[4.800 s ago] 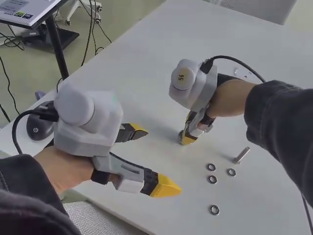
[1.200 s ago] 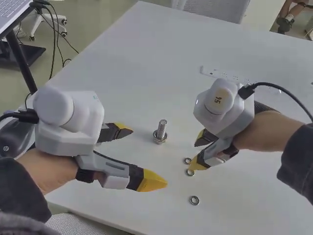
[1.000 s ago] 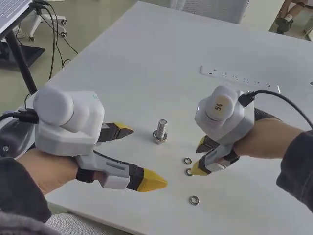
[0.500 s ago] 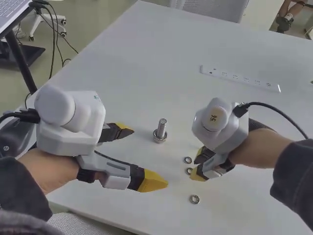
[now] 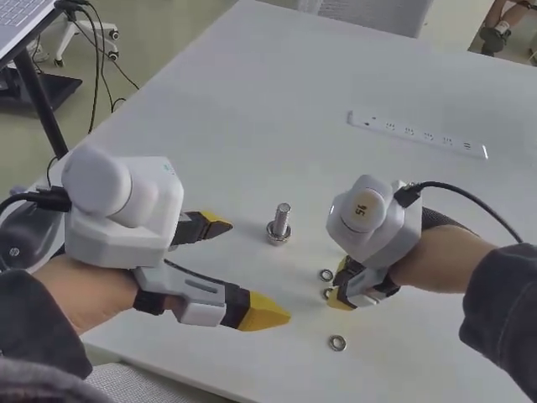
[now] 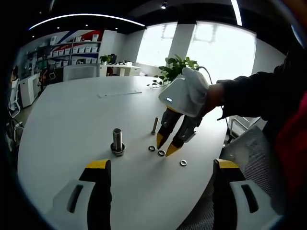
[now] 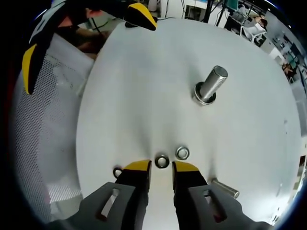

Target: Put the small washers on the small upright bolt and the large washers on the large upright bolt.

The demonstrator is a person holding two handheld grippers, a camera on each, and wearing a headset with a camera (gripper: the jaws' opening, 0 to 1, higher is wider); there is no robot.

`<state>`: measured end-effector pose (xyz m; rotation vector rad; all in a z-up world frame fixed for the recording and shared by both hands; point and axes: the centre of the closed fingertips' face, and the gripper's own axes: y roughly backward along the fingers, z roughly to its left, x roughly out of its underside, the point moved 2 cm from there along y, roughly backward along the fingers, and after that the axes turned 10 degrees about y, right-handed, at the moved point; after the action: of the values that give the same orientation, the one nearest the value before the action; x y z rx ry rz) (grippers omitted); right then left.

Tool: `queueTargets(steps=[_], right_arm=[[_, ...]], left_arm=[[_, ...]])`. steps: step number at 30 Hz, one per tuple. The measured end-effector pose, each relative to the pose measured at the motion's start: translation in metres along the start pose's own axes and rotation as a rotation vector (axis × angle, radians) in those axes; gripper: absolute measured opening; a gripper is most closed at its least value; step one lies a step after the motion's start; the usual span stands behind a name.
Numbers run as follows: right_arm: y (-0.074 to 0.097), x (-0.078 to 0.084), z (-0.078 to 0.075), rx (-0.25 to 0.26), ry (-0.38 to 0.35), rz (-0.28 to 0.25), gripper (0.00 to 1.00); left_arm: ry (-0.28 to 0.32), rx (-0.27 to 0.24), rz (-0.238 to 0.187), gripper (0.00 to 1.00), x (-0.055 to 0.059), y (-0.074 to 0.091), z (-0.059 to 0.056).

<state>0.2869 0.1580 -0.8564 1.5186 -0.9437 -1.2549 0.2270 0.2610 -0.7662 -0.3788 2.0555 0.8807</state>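
Head view: shows a large threaded steel bolt (image 5: 280, 223) standing upright on the white tabletop (image 5: 252, 109), with the right gripper (image 5: 336, 295) low at the table just right of it, among three small steel ring washers (image 5: 337, 342). Puts the left gripper (image 5: 243, 270) on the bolt's left, jaws spread wide and holding nothing.

Left gripper view: looks past the bolt to the right gripper's yellow tips, set either side of the middle washer (image 6: 161, 153). Also picks out a thinner steel bolt (image 6: 154, 125) lying flat, well apart from the upright one.

Right gripper view: confirms jaws only narrowly parted, straddling that middle washer without gripping it yet. Places a second washer slightly nearer the bolt and a third farther from it, beside a jaw's outer face.

To do this pickup well, probably: keep both tips down on the table, close slowly to stop the thin ring skidding or flipping out, lift straight, and check its size against the upright bolt's shank before threading it on
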Motion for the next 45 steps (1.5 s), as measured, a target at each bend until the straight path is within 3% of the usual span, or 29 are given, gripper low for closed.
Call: queueTargets(steps=[17,36,45], right_arm=[[-0.001,0.0,0.0,0.01,0.032,0.026,0.15],[0.0,-0.002,-0.002,0.012,0.03,0.01,0.14],[0.008,0.0,0.0,0.016,0.024,0.006,0.14]], left_arm=[[0.007,0.0,-0.006,0.87,0.0,0.002,0.001],[0.009,-0.001,-0.005,0.86,0.001,0.001,0.002],[0.005,-0.001,-0.004,0.86,0.001,0.001,0.001]])
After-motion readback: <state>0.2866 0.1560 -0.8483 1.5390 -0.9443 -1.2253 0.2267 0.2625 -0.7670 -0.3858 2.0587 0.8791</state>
